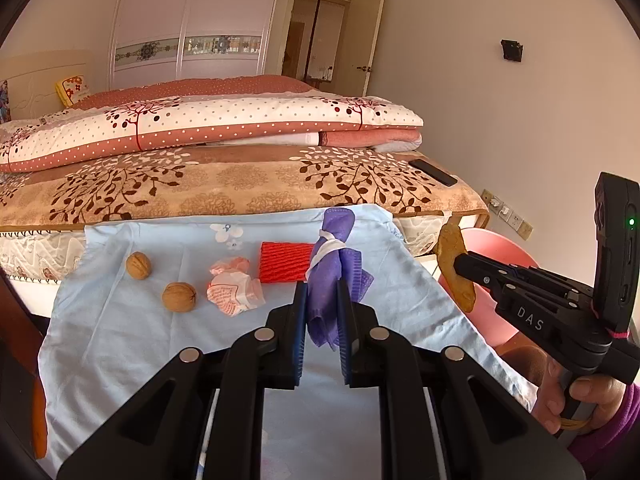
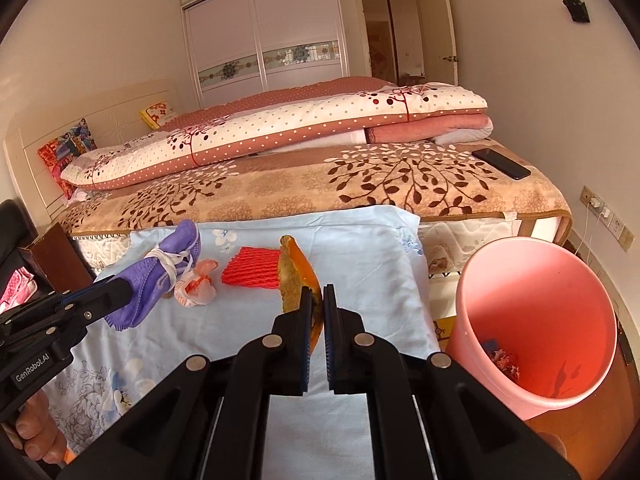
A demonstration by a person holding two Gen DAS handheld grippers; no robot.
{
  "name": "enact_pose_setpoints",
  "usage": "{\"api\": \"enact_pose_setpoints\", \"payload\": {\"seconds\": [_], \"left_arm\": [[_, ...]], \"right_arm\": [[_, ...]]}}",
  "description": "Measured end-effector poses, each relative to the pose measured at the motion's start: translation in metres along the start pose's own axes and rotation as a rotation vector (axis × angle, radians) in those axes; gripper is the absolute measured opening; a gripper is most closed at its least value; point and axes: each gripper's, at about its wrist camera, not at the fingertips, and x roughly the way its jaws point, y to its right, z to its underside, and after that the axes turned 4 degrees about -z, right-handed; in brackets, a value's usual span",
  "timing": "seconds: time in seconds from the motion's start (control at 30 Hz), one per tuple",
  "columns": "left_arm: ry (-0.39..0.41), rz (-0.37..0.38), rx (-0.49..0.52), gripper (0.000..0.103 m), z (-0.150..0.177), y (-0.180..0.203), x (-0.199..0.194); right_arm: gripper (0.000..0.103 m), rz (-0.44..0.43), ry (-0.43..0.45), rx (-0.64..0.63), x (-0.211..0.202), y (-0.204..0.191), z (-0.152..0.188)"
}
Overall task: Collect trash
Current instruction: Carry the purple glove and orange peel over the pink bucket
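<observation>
Left hand-held gripper [image 1: 322, 300] clamps the purple mask [image 1: 335, 272]; right hand-held gripper [image 2: 318, 300] pinches orange peel [image 2: 298, 276], lifted clear, probably bound for the pink bin [image 2: 536, 280] lower right.

two walnuts [image 1: 139, 265] (whole), one pink bin [image 2: 536, 320], one phone [image 2: 501, 163]

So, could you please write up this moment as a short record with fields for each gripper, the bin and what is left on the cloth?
left gripper: shut on purple face mask, held above the cloth
right gripper: shut on orange peel
pink bin: stands to the right of the cloth, some scraps already inside
light blue cloth: two walnuts, crumpled wrapper, red foam net
bed: behind the cloth, black phone on the blanket
</observation>
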Motion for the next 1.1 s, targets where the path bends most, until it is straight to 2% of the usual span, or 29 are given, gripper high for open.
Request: {"api": "enact_pose_setpoints", "payload": {"seconds": [0.33,0.83,1.1], "left_arm": [[0.049,0.037,0.038,0.014,-0.014,0.041,0.006],[0.063,0.099,0.113,0.014,-0.015,0.108,0.029],[0.05,0.159,0.149,0.014,-0.019,0.147,0.045]], "right_arm": [[0.005,0.063,0.066,0.096,-0.022,0.041,-0.004],[0.005,0.152,0.111,0.196,-0.041,0.098,0.004],[0.005,0.206,0.115,0.259,-0.047,0.136,0.015]]}}
